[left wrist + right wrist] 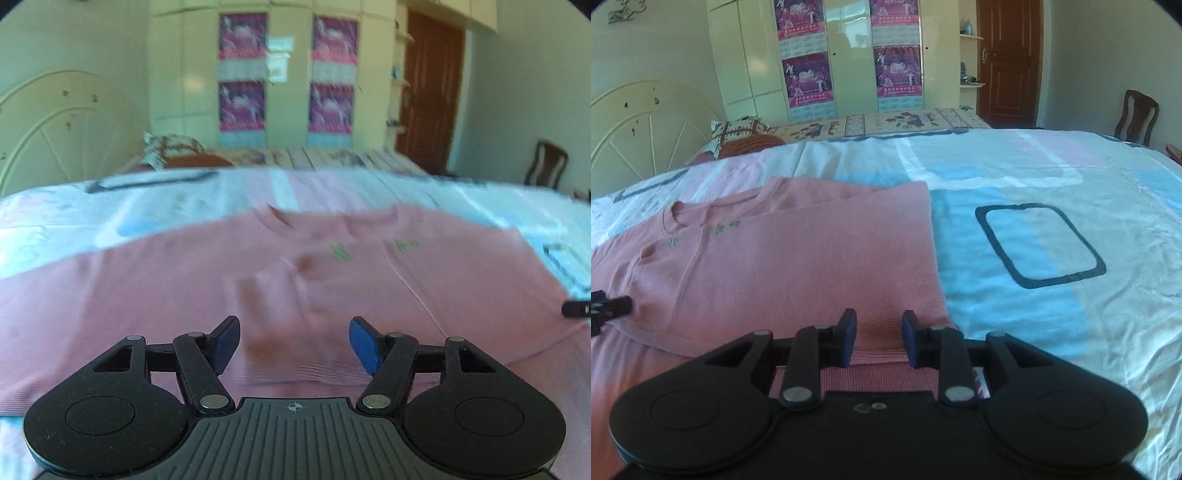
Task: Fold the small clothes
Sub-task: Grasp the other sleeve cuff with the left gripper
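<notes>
Lying partly folded on the bedsheet (1015,177), pink top (783,266) with 3 o'clock side turned in, further folds pending; left gripper (294,345) apart and empty, right gripper (879,338) narrowly apart astride the hem, grip unclear.

- The sweater (798,258) under the fingers is plain salmon pink in a fine rib, with small green stitching below its collar.
- The right gripper (878,339) and left gripper (294,345) are black with blue pads.
- The bedsheet (1052,184) beyond the fingers is patched in white, pale blue and pale pink, with a dark grey rounded-rectangle outline.
- The wardrobe (753,66) far ahead is cream, bearing magenta posters (809,79).
- The door (1008,62) is reddish brown.
</notes>
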`<state>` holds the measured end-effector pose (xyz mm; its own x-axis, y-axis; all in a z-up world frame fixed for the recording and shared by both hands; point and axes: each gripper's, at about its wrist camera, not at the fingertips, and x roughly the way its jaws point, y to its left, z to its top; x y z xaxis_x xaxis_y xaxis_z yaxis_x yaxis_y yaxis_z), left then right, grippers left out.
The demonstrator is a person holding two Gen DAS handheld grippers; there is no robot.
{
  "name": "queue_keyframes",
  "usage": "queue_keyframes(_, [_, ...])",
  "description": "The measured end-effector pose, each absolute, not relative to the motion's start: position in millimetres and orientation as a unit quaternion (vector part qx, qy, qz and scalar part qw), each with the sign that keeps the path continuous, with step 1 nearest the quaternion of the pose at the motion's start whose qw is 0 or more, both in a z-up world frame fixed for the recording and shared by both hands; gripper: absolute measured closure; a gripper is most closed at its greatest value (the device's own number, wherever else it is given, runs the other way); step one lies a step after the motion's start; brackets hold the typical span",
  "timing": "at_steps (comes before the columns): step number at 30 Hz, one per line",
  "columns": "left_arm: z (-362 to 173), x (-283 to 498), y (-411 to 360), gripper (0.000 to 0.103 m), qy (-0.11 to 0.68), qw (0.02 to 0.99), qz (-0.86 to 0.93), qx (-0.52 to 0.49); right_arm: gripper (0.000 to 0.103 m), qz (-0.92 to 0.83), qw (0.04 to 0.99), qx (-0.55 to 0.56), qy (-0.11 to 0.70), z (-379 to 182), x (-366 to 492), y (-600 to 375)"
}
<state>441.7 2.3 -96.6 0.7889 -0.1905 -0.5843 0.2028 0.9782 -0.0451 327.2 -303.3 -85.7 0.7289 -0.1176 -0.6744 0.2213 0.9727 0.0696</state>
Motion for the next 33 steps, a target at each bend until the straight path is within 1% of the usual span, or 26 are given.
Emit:
queue_keyframes(3, [-90, 429, 72, 0.038, 0.296, 0.954, -0.044, -0.027, 0.072, -0.09, 0.925, 0.088, 0.357, -83, 327, -303])
queue_keyframes(4, [-92, 423, 105, 0.038, 0.291, 0.956, -0.008, -0.041, 0.059, -0.09, 0.926, 0.091, 0.356, -81, 328, -300])
queue_keyframes(5, [-93, 414, 136, 0.038, 0.281, 0.958, 0.029, -0.057, 0.039, -0.09, 0.927, 0.093, 0.353, -81, 329, -296])
queue_keyframes(6, [-94, 405, 166, 0.038, 0.271, 0.958, 0.066, -0.069, 0.034, -0.088, 0.929, 0.094, 0.348, -80, 330, -290])
queue_keyframes(7, [-99, 399, 200, 0.038, 0.268, 0.953, 0.116, -0.08, 0.039, -0.082, 0.931, 0.094, 0.343, -79, 331, -284])
queue_keyframes(8, [-102, 391, 231, 0.038, 0.268, 0.946, 0.159, -0.092, 0.054, -0.072, 0.931, 0.097, 0.344, -79, 334, -277])
queue_keyframes(9, [-107, 384, 264, 0.038, 0.267, 0.938, 0.192, -0.113, 0.06, -0.061, 0.93, 0.099, 0.349, -79, 339, -270])
queue_keyframes(10, [-111, 379, 293, 0.038, 0.268, 0.928, 0.219, -0.14, 0.064, -0.052, 0.929, 0.1, 0.353, -79, 343, -261])
queue_keyframes(14, [-131, 359, 388, 0.039, 0.255, 0.886, 0.289, -0.258, 0.065, -0.026, 0.93, 0.082, 0.358, -79, 357, -225])
queue_keyframes(16, [-143, 355, 416, 0.059, 0.251, 0.871, 0.289, -0.309, 0.065, -0.022, 0.93, 0.078, 0.359, -79, 363, -210])
queue_keyframes(18, [-156, 359, 432, 0.059, 0.248, 0.862, 0.278, -0.343, 0.065, -0.019, 0.929, 0.074, 0.361, -79, 369, -197])
queue_keyframes(24, [-168, 376, 451, 0.059, 0.214, 0.865, 0.265, -0.367, 0.065, -0.015, 0.929, 0.06, 0.366, -76, 379, -173])
queue_keyframes(25, [-170, 378, 457, 0.063, 0.209, 0.865, 0.26, -0.374, 0.065, -0.015, 0.928, 0.059, 0.367, -76, 380, -170])
queue_keyframes(26, [-169, 378, 462, 0.083, 0.212, 0.866, 0.253, -0.375, 0.065, -0.015, 0.928, 0.058, 0.368, -76, 381, -168])
queue_keyframes(27, [-168, 381, 466, 0.098, 0.213, 0.862, 0.235, -0.395, 0.065, -0.015, 0.928, 0.057, 0.368, -75, 382, -166])
queue_keyframes(28, [-160, 373, 464, 0.098, 0.162, 0.871, 0.215, -0.411, 0.065, -0.015, 0.928, 0.056, 0.368, -75, 383, -165])
queue_keyframes(29, [-147, 370, 461, 0.098, 0.13, 0.887, 0.197, -0.397, 0.065, -0.016, 0.928, 0.056, 0.369, -74, 383, -164])
queue_keyframes(30, [-141, 374, 456, 0.098, 0.132, 0.897, 0.2, -0.372, 0.065, -0.017, 0.928, 0.054, 0.368, -73, 384, -163])
queue_keyframes(32, [-154, 393, 459, 0.098, 0.187, 0.881, 0.197, -0.386, 0.065, -0.019, 0.929, 0.055, 0.366, -72, 384, -165])
queue_keyframes(33, [-167, 406, 462, 0.098, 0.242, 0.862, 0.209, -0.393, 0.065, -0.022, 0.927, 0.056, 0.369, -73, 384, -166])
